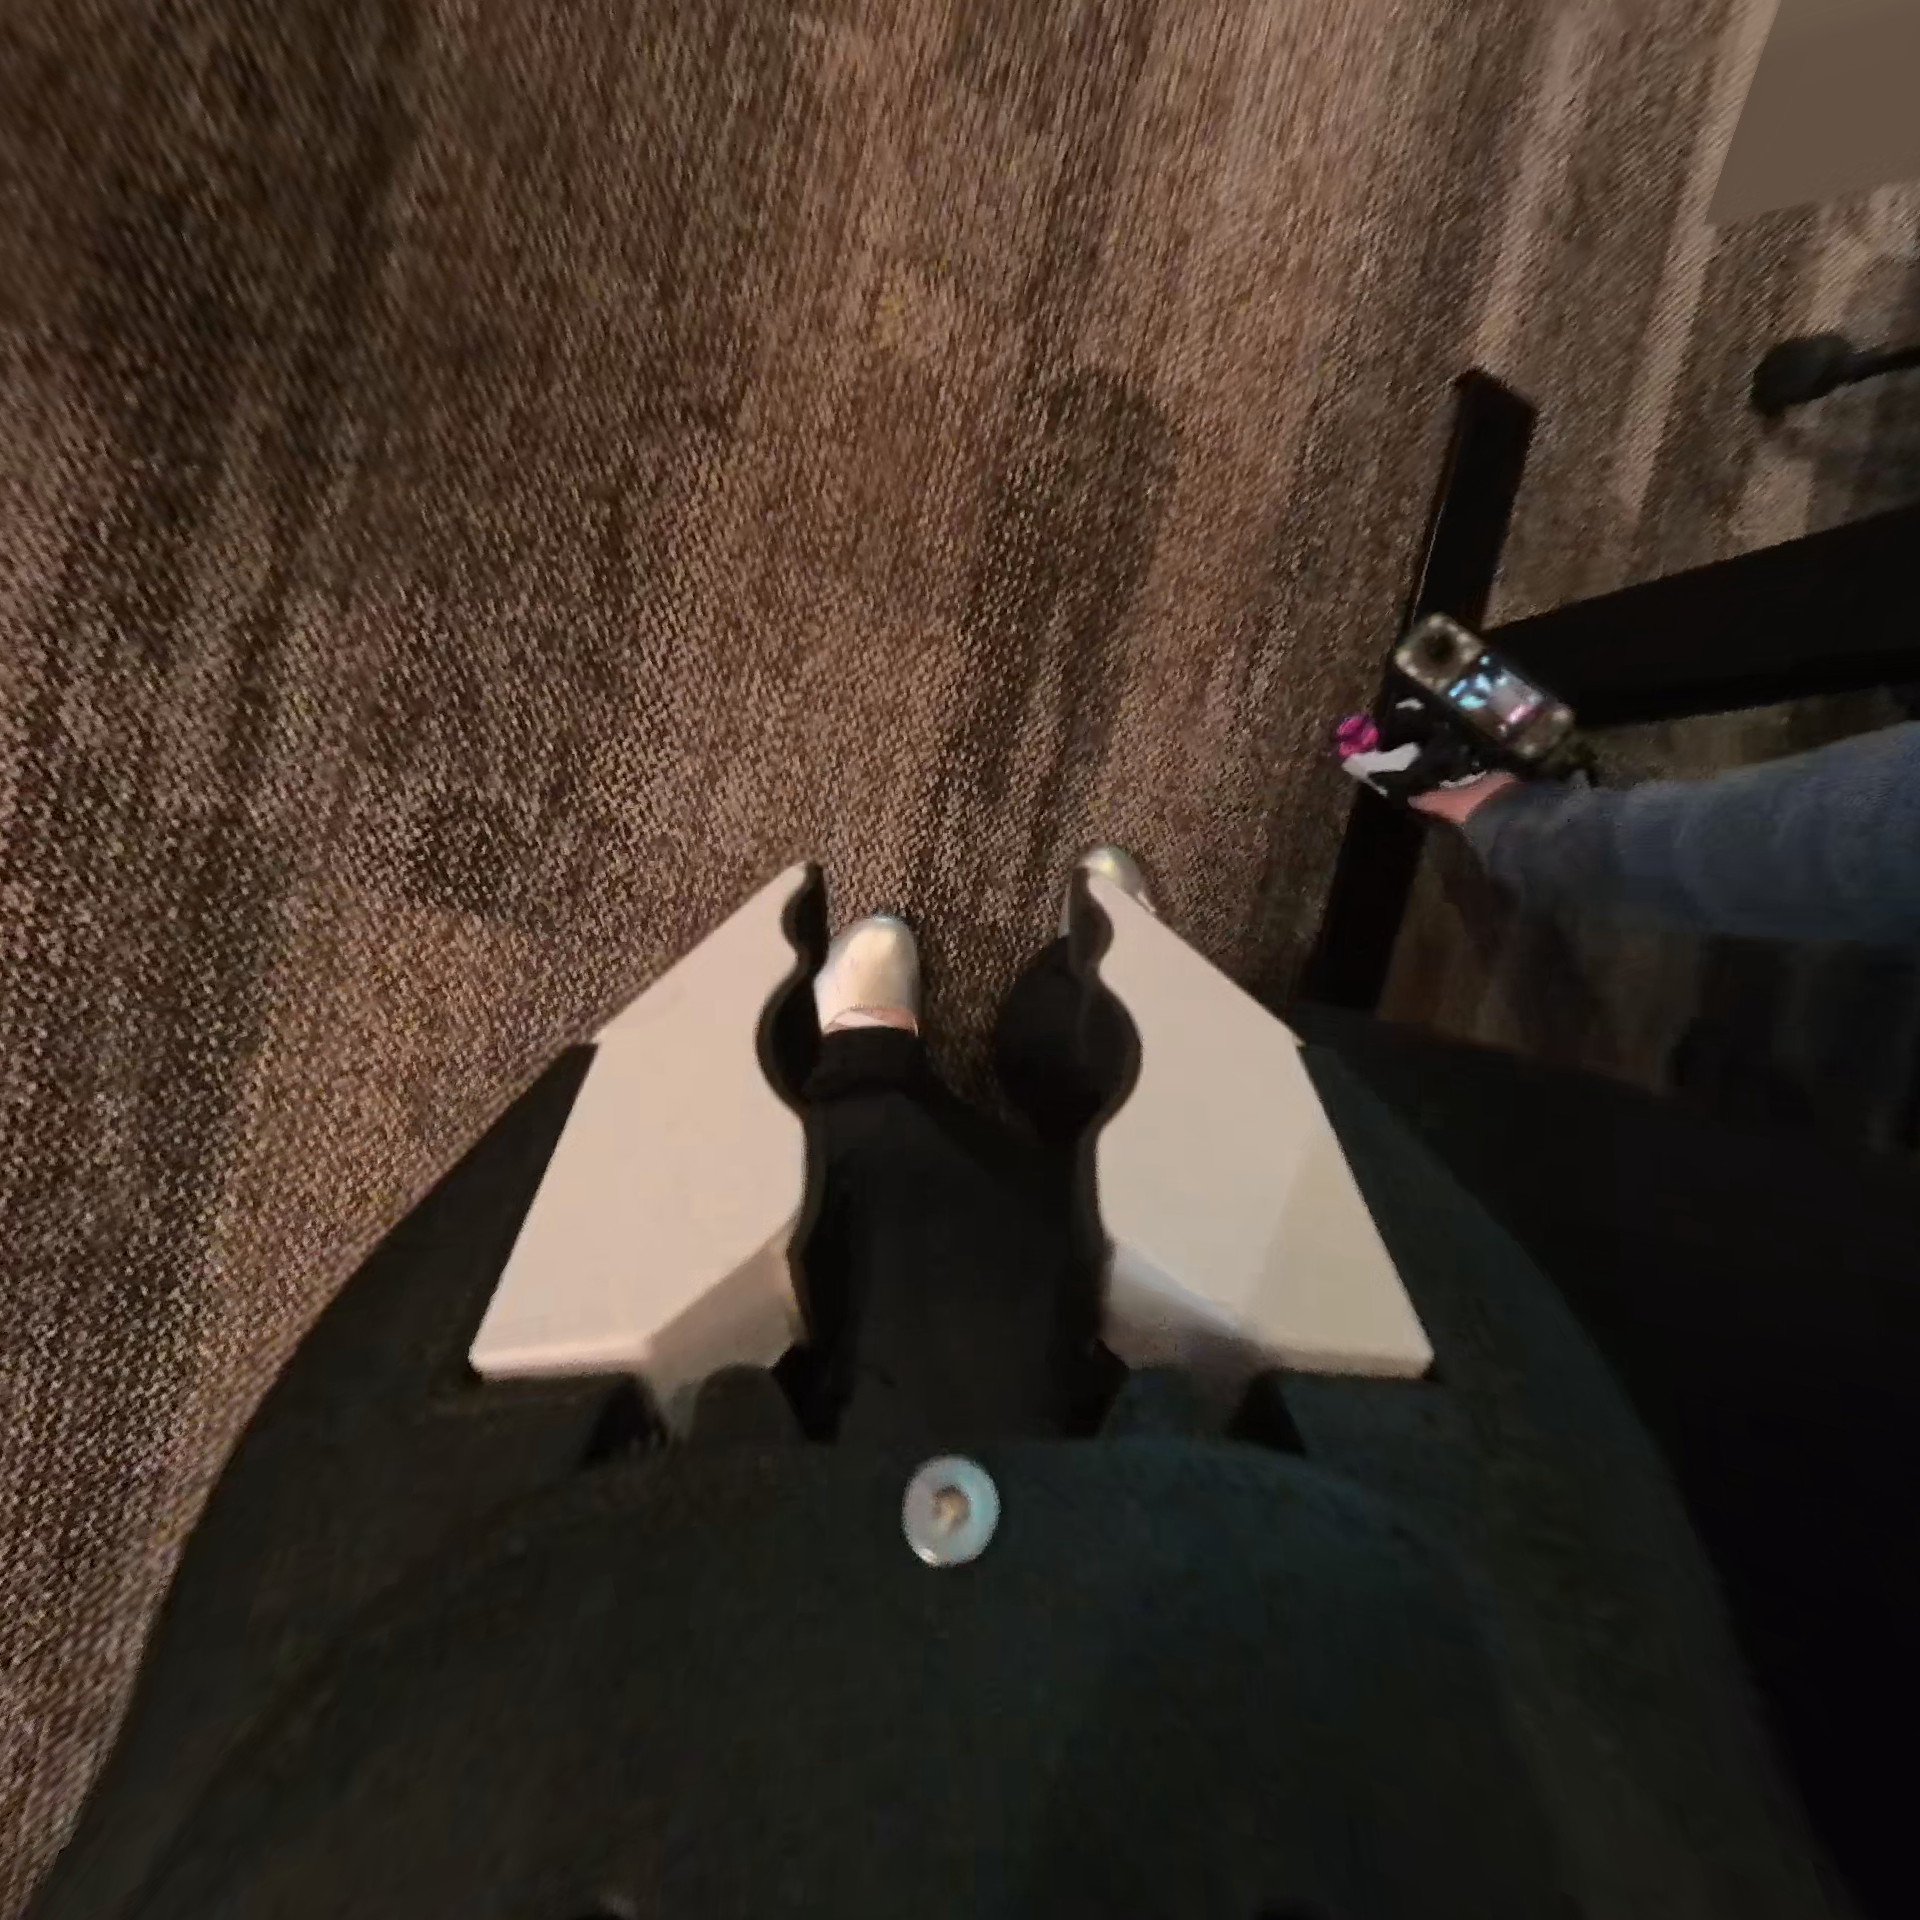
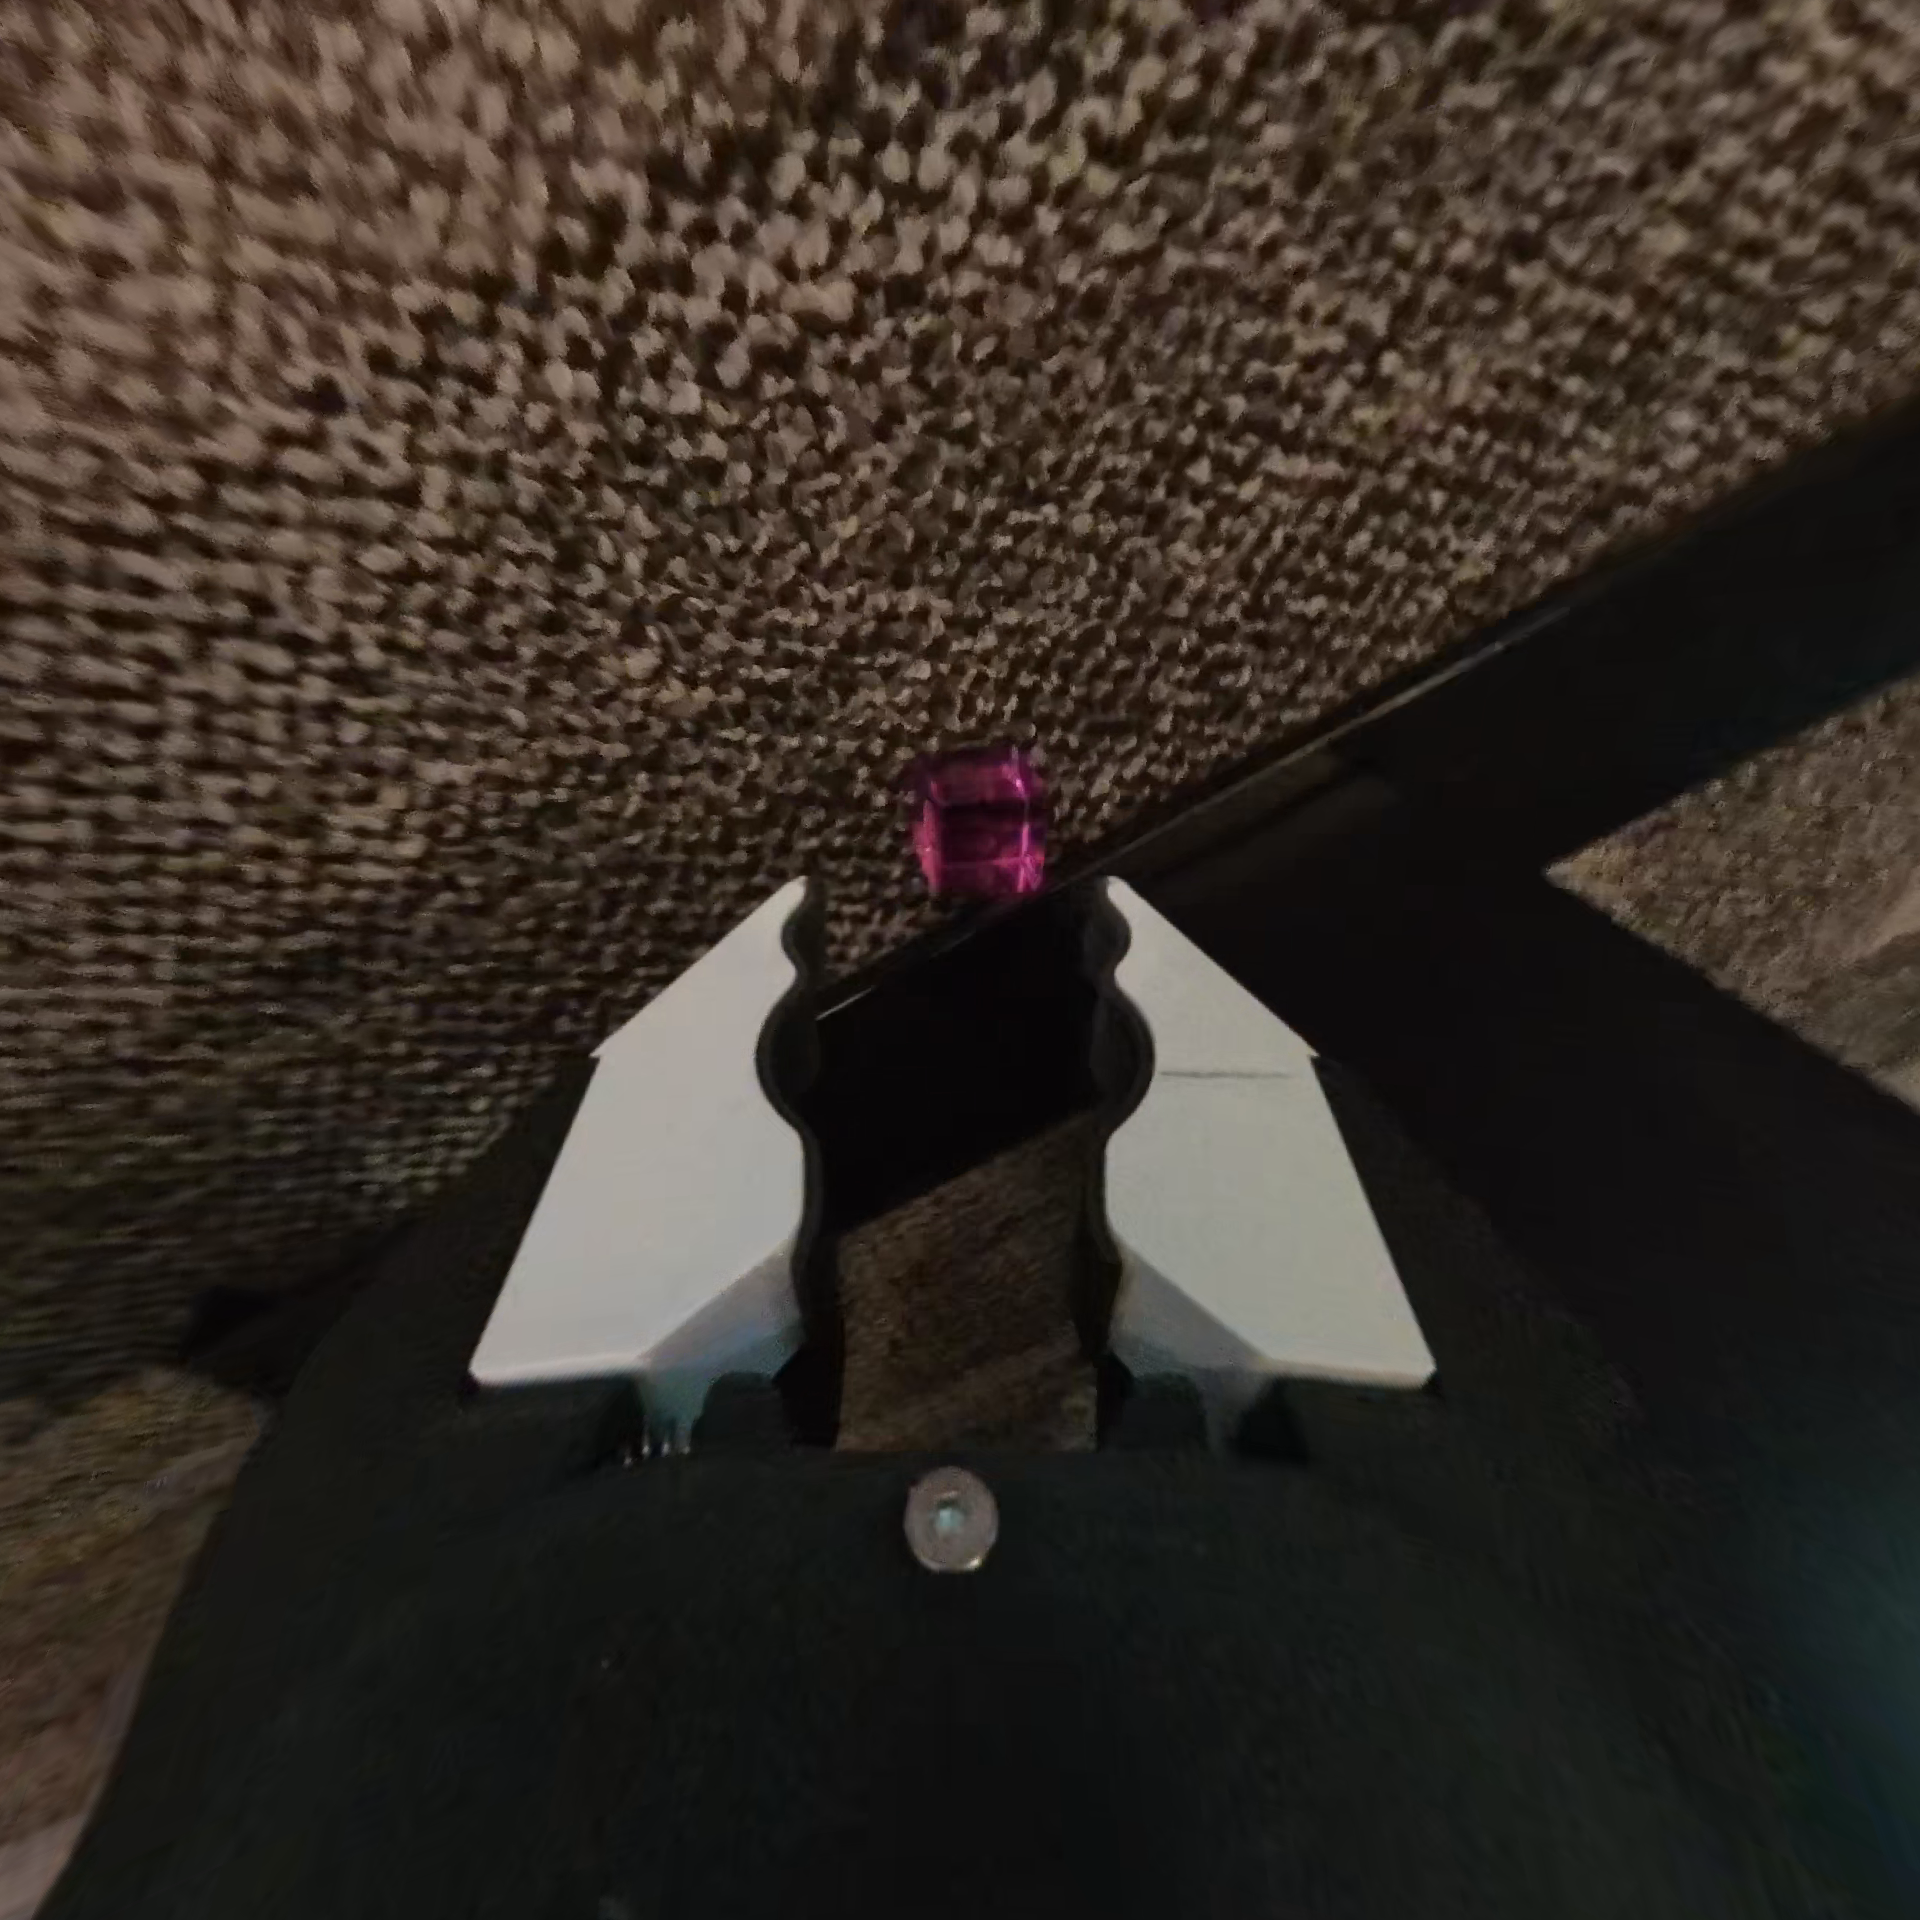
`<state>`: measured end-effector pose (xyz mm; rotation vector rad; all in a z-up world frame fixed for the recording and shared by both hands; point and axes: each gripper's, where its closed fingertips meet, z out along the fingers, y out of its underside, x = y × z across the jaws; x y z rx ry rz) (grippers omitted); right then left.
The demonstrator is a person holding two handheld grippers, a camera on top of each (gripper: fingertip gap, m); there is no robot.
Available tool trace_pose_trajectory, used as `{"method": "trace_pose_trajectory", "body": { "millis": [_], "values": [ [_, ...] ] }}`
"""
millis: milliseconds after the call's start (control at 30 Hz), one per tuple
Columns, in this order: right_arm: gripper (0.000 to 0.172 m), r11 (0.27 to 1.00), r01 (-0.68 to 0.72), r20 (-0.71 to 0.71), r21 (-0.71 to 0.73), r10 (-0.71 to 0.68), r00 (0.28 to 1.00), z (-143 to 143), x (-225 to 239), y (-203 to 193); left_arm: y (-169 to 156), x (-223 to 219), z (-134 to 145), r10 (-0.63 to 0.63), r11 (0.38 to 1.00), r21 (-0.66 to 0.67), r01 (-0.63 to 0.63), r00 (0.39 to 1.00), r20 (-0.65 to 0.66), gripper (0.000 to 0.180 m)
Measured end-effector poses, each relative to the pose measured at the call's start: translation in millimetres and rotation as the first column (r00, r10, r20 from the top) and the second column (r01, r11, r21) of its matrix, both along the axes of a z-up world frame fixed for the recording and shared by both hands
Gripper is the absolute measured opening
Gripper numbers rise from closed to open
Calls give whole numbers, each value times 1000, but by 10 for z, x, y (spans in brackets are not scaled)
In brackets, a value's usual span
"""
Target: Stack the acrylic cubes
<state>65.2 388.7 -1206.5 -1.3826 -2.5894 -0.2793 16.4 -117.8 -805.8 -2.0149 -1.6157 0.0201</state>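
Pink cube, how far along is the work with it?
Looks done: nothing confirmable. In hand: nothing; right gripper is open, the pink cube just beyond its fingertips against the carpet, beside a black bar. Left gripper is open above carpet and a white shoe. Left: the cube is ungrasped.

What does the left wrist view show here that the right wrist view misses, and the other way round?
Only the left wrist view: the person's white shoes and dark trousers below the left gripper, a blue sleeve, and the right gripper seen from the side.

Only the right wrist view: the pink cube's faces close up, on the floor just beyond the open, empty right jaws, by a black bar.

Both: brown carpet, black frame, pink cube.
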Motion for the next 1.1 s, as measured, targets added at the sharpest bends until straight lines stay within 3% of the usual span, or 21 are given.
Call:
{"method": "trace_pose_trajectory", "body": {
  "millis": [167,233,267,367,433,567,700,800,933,1100],
  "values": [
    [53,992,-100,85,77,94,992,-304,-36,68,-14,-74,-123,-26,1000,-4,27,999,26,47],
    [42,995,-93,140,37,87,986,-356,8,31,-6,-92,-151,-51,999,-5,51,998,31,47],
    [26,997,-74,164,12,71,984,-364,52,7,-7,-97,-157,-59,998,-5,59,998,32,47],
    [26,997,-46,133,54,38,990,-145,10,-38,-10,-66,-87,-76,997,12,76,996,42,47],
    [25,998,55,53,2,-55,997,200,-83,-284,-8,-52,67,-76,997,31,75,997,33,47],
    [25,953,271,-57,-136,-280,958,1274,-212,-1020,40,-149,619,-74,995,62,77,996,-42,45],
    [25,874,377,-51,-306,-411,910,2633,-327,-2031,205,-412,1458,-91,984,133,115,980,-177,43],
    [25,855,306,-139,-418,-393,909,3802,-591,-2616,380,-666,2203,-116,960,207,189,940,-322,43],
    [25,773,300,-240,-559,-496,834,5297,-689,-2976,661,-968,3006,-189,905,255,341,858,-477,45],
    [25,807,72,-393,-586,-361,846,6706,-197,-3174,1210,-1155,3960,-251,798,286,531,723,-644,46]
  ]
}}
